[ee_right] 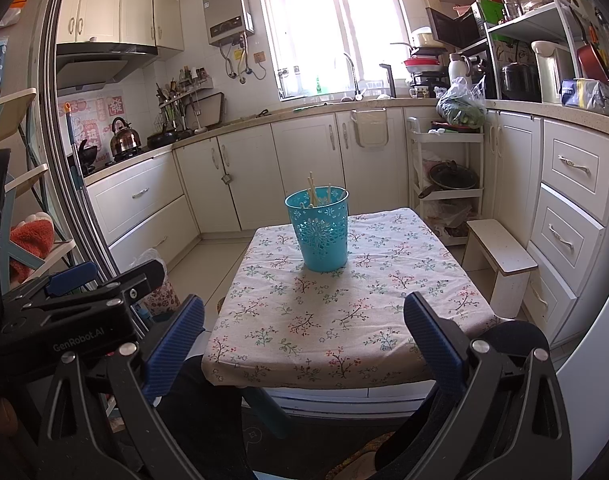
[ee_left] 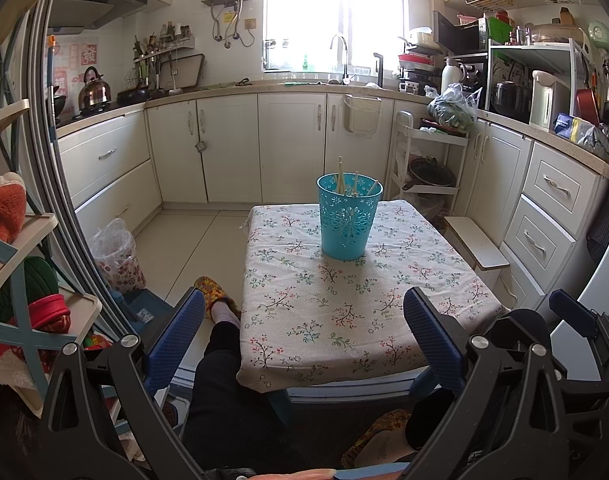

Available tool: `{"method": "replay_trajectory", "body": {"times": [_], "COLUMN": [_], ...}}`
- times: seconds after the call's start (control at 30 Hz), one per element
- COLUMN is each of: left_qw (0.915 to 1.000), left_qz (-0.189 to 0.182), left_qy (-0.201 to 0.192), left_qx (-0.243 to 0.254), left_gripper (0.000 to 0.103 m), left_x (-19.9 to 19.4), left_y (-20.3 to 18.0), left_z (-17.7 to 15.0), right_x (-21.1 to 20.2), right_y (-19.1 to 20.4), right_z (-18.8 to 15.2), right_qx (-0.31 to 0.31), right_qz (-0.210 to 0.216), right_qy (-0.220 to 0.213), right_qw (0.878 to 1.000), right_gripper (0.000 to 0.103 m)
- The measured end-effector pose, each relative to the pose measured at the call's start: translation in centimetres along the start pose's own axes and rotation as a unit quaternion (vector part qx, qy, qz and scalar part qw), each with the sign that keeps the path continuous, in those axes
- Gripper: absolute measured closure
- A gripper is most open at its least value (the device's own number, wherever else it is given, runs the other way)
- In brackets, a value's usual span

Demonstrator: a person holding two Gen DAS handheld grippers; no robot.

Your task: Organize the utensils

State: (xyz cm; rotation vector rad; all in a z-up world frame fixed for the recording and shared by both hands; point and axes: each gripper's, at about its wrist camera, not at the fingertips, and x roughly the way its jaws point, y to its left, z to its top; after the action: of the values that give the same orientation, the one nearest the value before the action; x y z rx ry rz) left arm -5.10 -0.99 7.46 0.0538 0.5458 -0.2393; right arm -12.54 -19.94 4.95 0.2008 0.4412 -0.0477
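A kitchen fills both views, cream cabinets (ee_left: 232, 148) wrapping round under a bright window (ee_left: 332, 12). In the middle stands the small counter (ee_left: 344, 320), draped in a floral cloth, its near edge just ahead of both tools. A white step stool (ee_right: 500, 256) sits beside its right edge, and a bagged bin (ee_left: 116, 256) stands on the floor to its left.

Both tools hang low at the near side, over the person's dark-clad legs (ee_left: 220, 392). The left hand-held gripper (ee_left: 304, 344) is spread wide, blue pads far apart, nothing between them. The right hand-held gripper (ee_right: 304, 344) is spread wide as well, and it carries nothing. From the right wrist view, the left tool's black body shows at the lower left.

On the far half of the counter, upright, stands the teal cutout holder (ee_left: 349, 218), well apart from both tools. Inside it, pale chopsticks (ee_left: 356, 188) lean against the rim, their tips poking above the top. How many there are, I cannot tell. A patterned slipper (ee_left: 216, 296) shows on the floor left of the counter.
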Motion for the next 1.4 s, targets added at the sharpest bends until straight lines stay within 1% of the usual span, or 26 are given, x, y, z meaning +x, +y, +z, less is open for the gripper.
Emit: {"method": "replay_trajectory", "body": {"times": [1.4], "left_qw": [1.0], "left_qz": [0.0], "left_qy": [0.0], "left_qx": [0.0], "left_gripper": [0.008], "left_x": [0.0], "left_y": [0.04], "left_z": [-0.22], "right_x": [-0.1], "right_y": [-0.28], "right_z": [-0.02], "right_qx": [-0.001], "right_qz": [-0.001], "right_qy": [0.0], "right_qw": [1.0], "right_gripper": [0.007]}}
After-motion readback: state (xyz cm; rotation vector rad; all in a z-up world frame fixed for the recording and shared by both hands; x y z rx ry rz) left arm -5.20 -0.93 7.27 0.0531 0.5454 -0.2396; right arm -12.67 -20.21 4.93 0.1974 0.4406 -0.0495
